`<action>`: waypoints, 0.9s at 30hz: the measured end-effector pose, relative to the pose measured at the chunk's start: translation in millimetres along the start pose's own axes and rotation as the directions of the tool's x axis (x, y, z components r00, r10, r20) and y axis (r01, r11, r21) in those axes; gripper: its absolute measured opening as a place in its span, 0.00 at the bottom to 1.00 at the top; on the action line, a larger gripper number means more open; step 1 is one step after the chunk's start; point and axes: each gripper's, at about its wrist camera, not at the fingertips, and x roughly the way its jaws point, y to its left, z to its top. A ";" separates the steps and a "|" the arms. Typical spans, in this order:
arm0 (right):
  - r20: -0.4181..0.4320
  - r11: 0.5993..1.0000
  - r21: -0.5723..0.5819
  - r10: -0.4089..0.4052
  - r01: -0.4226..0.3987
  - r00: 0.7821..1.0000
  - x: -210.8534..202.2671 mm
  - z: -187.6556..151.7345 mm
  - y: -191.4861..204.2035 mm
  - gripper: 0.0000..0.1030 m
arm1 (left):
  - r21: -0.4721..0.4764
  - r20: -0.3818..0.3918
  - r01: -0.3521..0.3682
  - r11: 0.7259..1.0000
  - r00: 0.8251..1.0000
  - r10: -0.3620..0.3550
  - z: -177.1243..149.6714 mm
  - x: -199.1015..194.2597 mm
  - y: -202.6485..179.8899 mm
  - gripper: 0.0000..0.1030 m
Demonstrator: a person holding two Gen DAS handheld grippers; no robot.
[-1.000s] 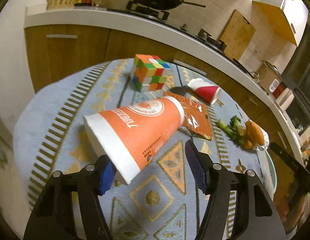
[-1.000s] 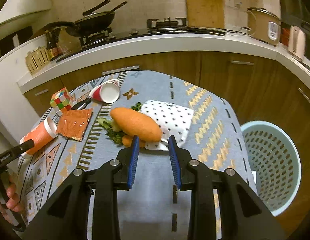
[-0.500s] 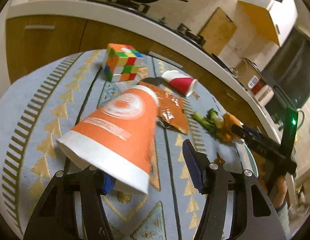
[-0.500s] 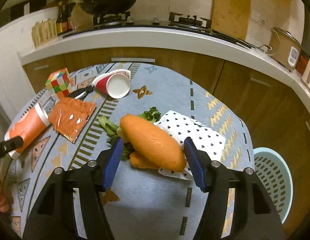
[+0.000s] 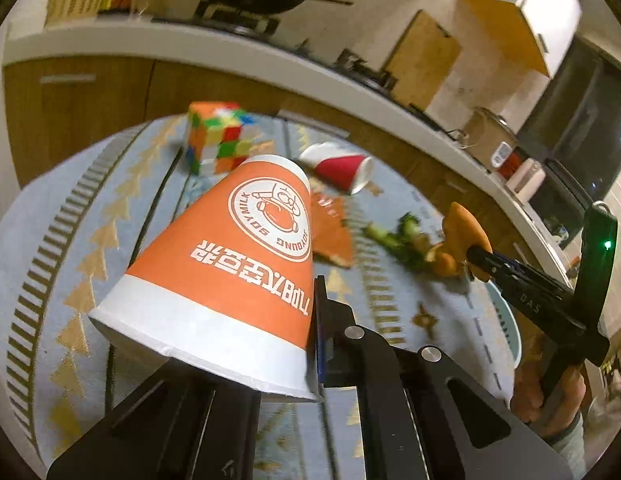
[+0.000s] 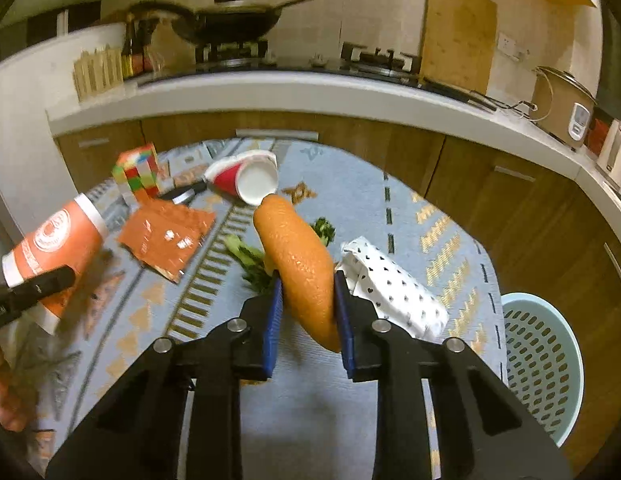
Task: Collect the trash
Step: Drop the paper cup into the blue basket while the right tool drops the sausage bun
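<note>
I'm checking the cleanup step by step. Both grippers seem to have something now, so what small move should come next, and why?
Probably carry the orange peel sideways to the blue basket and drop it. The right gripper is closing with its blue pads on the peel, raised off the table, and the basket stands just beside the table. The left gripper holds the orange cup, which could follow.

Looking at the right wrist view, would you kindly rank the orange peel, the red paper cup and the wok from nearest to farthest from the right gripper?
1. Orange peel: between the fingers of the right gripper, which are closing on it.
2. Red paper cup: lying on its side, farther up the table.
3. Wok: on the stove behind the counter, farthest.
</note>
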 end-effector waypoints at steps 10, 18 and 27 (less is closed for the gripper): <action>0.112 0.993 0.114 -0.036 0.023 0.993 -64.3 4.3 -32.6 0.21 | 0.111 0.032 0.102 0.989 0.994 -0.106 11.8 -12.5 -66.7 0.03; 0.136 0.963 0.246 -0.143 0.106 0.980 -104.8 -4.2 -99.0 0.21 | 0.212 -0.003 0.178 0.961 0.983 -0.182 18.1 8.5 -139.7 0.03; 0.101 0.890 0.411 -0.260 0.197 0.960 -126.8 -39.0 -191.1 0.21 | 0.340 -0.134 0.287 0.895 0.957 -0.257 7.7 65.2 -243.2 0.03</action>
